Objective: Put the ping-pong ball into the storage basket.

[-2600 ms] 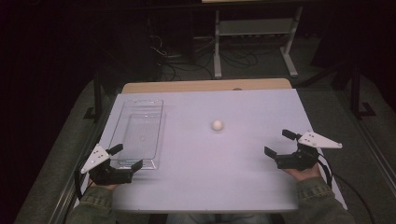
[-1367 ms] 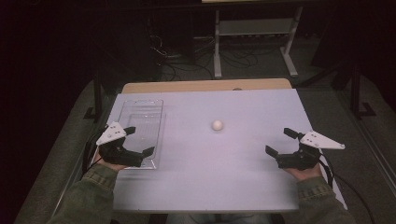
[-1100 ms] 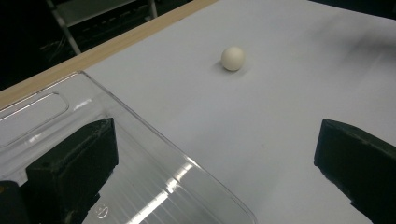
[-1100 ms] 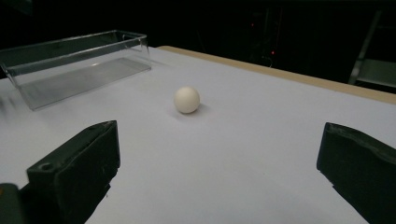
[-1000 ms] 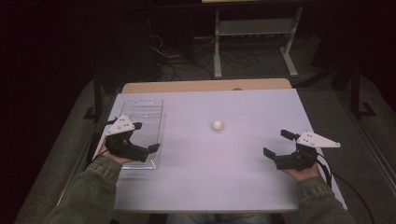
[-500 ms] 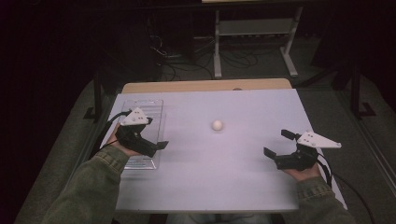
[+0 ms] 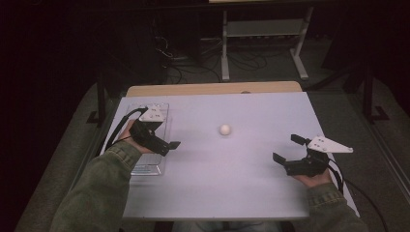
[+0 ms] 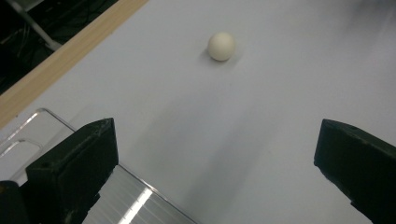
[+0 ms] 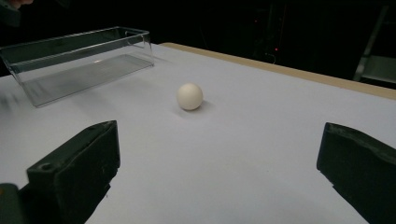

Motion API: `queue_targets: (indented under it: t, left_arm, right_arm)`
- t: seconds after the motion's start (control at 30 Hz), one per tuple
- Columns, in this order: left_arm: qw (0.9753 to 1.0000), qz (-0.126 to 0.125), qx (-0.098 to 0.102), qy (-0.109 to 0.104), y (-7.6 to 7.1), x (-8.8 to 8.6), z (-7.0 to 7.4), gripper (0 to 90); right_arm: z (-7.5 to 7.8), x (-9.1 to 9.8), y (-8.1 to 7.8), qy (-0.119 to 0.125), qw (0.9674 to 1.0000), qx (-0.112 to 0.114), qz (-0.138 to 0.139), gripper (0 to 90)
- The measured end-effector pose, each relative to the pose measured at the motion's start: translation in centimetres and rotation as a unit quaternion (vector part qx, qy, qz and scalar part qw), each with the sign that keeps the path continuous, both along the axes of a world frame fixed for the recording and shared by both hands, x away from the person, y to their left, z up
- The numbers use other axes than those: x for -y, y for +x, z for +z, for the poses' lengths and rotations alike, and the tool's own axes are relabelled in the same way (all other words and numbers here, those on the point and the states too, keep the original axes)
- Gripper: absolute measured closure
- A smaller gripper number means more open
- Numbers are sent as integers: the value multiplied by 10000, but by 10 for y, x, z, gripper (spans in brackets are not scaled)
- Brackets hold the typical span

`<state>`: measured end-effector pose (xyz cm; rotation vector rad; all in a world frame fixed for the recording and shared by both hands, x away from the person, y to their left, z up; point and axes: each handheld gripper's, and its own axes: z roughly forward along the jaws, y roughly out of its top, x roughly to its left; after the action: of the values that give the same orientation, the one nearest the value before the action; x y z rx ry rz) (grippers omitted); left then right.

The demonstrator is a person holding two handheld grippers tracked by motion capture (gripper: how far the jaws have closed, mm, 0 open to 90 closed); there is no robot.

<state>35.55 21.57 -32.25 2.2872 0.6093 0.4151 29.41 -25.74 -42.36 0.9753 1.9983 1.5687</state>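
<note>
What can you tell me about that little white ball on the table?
The ball is small, round and off-white, with a smooth matt surface that looks like plastic. It lies by itself near the middle of the pale table, casting a soft shadow. Nothing touches it but the tabletop. The clear tray stands apart to one side, and both open grippers are well short of it.
</note>
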Motion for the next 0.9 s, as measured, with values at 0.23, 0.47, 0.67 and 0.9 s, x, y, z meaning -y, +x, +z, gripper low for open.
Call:
queue_targets:
  t: [0.23,0.47,0.67,0.9]
  left_arm:
    - [9998,-129,-43,156,11,9,7,0]
    - [9990,-290,-138,301,17,19,9,0]
    - [9975,-480,-238,466,22,30,7,0]
    - [9962,-555,-283,614,30,41,9,0]
  right_arm:
    - [-1,-1,1,-32,10000,-45,43,0]
    - [-1,-1,1,-25,10000,-39,48,0]
    - [-2,-2,1,-45,9999,-62,71,0]
    - [-3,-2,1,-48,9999,-91,107,0]
